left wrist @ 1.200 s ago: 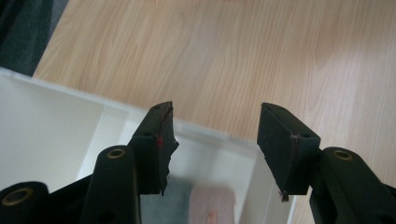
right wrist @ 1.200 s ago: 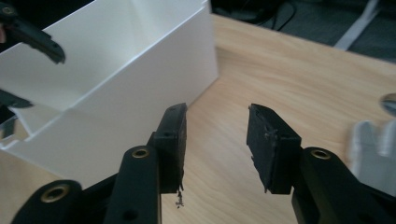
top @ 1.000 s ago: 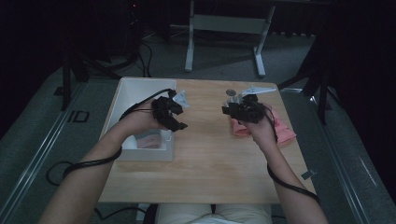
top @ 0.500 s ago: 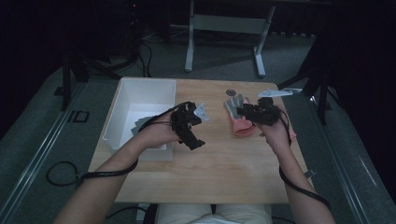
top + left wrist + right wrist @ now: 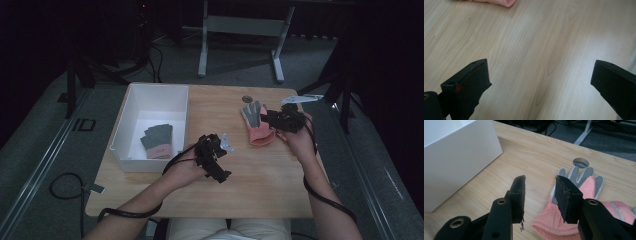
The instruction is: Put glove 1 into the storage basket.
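A pink glove with grey fingers (image 5: 256, 127) (image 5: 574, 195) lies flat on the wooden table, right of centre. Just to its right my right gripper (image 5: 270, 119) (image 5: 540, 187) hovers, jaws partly apart with nothing between them; the glove's cuff lies right below. A second glove, grey with a pink cuff (image 5: 157, 141), lies inside the white box (image 5: 125, 125). My left gripper (image 5: 218, 156) (image 5: 539, 82) hangs low over bare wood at the table's middle. Its jaws have just been opening and stand wide with nothing between them; a pink glove edge (image 5: 499, 2) lies far ahead.
The white box's wall (image 5: 456, 157) stands left of the right gripper. A round cable hole (image 5: 247, 99) (image 5: 581, 162) sits beyond the pink glove's fingertips. A pale flat object (image 5: 300, 98) lies at the table's far right corner. A metal stand (image 5: 240, 30) rises behind the table.
My left gripper has left the box's front edge, moved right and toward the person, and its jaws have spread wide. A glove now lies in the box. The right gripper drifted slightly right.
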A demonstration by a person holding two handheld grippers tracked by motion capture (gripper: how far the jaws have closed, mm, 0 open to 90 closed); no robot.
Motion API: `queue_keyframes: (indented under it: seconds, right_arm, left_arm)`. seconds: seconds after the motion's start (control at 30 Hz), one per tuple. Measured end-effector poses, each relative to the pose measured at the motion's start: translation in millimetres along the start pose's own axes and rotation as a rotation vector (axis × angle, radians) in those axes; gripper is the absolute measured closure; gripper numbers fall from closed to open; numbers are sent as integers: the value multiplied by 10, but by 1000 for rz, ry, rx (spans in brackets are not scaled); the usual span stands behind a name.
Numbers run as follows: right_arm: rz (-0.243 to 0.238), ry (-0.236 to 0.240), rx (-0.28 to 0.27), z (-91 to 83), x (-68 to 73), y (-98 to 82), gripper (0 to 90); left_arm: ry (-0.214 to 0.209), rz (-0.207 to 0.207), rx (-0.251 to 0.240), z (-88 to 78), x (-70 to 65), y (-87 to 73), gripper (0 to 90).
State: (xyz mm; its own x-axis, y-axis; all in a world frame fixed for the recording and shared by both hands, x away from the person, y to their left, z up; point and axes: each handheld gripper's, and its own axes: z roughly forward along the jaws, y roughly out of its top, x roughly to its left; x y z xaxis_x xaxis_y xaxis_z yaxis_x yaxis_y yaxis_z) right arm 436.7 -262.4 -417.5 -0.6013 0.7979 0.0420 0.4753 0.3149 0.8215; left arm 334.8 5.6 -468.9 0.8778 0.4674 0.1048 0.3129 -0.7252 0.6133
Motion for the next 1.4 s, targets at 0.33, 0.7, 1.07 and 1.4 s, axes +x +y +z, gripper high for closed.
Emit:
queue_keyframes:
  seconds: [0.33,0.7,1.07,1.4]
  right_arm:
    - [16,-9,29,117,-89,-66,640]
    - [-2,-77,99,469,-173,-141,662]
    - [-45,-153,157,1024,-229,-145,650]
    - [-104,-228,298,1424,-394,-209,623]
  left_arm:
    - [-7,-97,-29,297,-152,-426,18]
    - [54,-63,-123,440,-407,-841,19]
    - [76,-144,-223,334,-442,-1041,19]
    - [61,-143,-203,382,-487,-1069,19]
